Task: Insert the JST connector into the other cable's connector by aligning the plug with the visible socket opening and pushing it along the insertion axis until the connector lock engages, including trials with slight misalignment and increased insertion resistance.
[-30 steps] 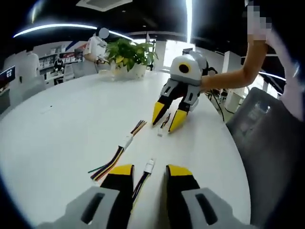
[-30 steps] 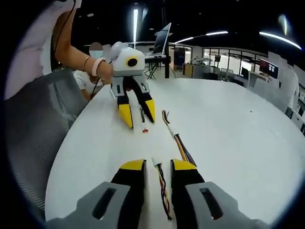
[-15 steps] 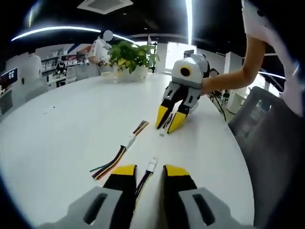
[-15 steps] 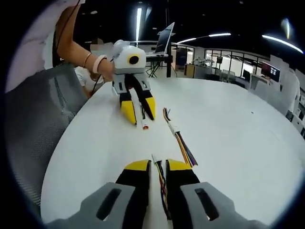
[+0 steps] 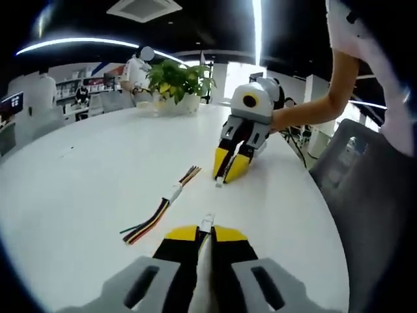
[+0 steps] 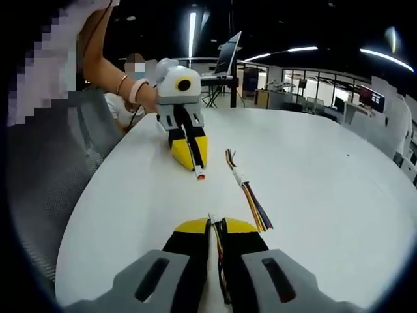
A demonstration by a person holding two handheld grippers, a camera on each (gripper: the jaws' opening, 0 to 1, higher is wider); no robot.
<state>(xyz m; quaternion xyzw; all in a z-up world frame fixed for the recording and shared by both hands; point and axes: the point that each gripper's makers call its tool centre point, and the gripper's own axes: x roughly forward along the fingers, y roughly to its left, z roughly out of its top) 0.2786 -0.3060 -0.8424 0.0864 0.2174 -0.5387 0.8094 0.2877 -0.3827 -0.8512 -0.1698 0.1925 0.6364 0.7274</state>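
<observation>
My left gripper [image 5: 203,232] is shut on a thin wired cable, whose white JST connector [image 5: 206,223] pokes out just past the fingertips. Across the white table [image 5: 78,163] the right gripper [image 5: 225,175] is shut on the other cable, and that small connector [image 5: 219,182] sticks out below its tips. In the right gripper view my right gripper [image 6: 215,225] is closed on its cable, with the connector [image 6: 210,219] at the tips. The left gripper [image 6: 195,163] faces it, holding a red-tipped connector [image 6: 200,175]. The two connectors are well apart.
A third loose cable [image 5: 161,208] of coloured wires with a white connector lies left of my left jaws, also seen as the loose cable [image 6: 247,192]. A potted plant [image 5: 174,78] stands at the far edge. A grey chair [image 5: 365,189] sits at the table's right. A person's forearm [image 5: 306,111] holds the right gripper.
Both grippers were open around their cables a second ago; their jaws have closed step by step and now pinch the cables. The loose cable has not moved.
</observation>
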